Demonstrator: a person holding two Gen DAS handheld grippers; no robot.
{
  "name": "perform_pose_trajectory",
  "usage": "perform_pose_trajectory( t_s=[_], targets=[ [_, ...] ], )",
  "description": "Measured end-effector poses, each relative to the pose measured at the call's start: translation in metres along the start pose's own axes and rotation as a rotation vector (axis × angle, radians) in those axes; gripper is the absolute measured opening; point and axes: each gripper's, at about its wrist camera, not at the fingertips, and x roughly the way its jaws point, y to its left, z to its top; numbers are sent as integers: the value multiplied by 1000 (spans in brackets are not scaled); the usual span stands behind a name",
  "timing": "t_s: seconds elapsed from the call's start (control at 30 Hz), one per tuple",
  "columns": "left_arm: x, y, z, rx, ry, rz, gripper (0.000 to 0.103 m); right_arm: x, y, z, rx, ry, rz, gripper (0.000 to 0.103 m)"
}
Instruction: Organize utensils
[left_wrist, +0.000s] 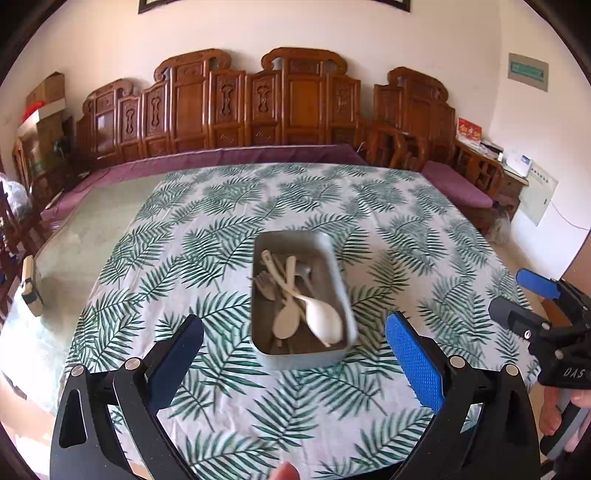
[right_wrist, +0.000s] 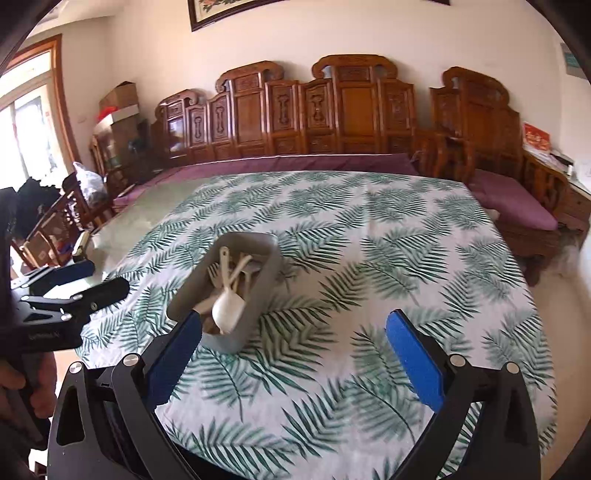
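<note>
Your left gripper (left_wrist: 293, 345) hangs above the near edge of the table, its blue pads spread wide apart with nothing between them. Your right gripper (right_wrist: 293, 341) is also spread wide and empty, off to the right of the left one and level with it. The grey tray (left_wrist: 341, 273) sits on the leaf-print tablecloth (left_wrist: 221, 221) around the middle of the table, nearer the front edge than the back. Inside it lie a white spoon (left_wrist: 323, 319), a beige spoon (left_wrist: 284, 321), a fork (left_wrist: 264, 282) and other pale utensils, heaped and crossing one another.
</note>
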Motion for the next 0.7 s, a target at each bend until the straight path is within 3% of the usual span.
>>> perform_pose_trajectory(
  t_s=[0.33, 0.7],
  targets=[
    [-44, -34, -2, 12, -49, -30, 95, -55, -19, -15, 48, -57, -39, 100],
    [-101, -51, 11, 31, -126, -13, 95, -109, -11, -3, 48, -160, -47, 100]
  ],
)
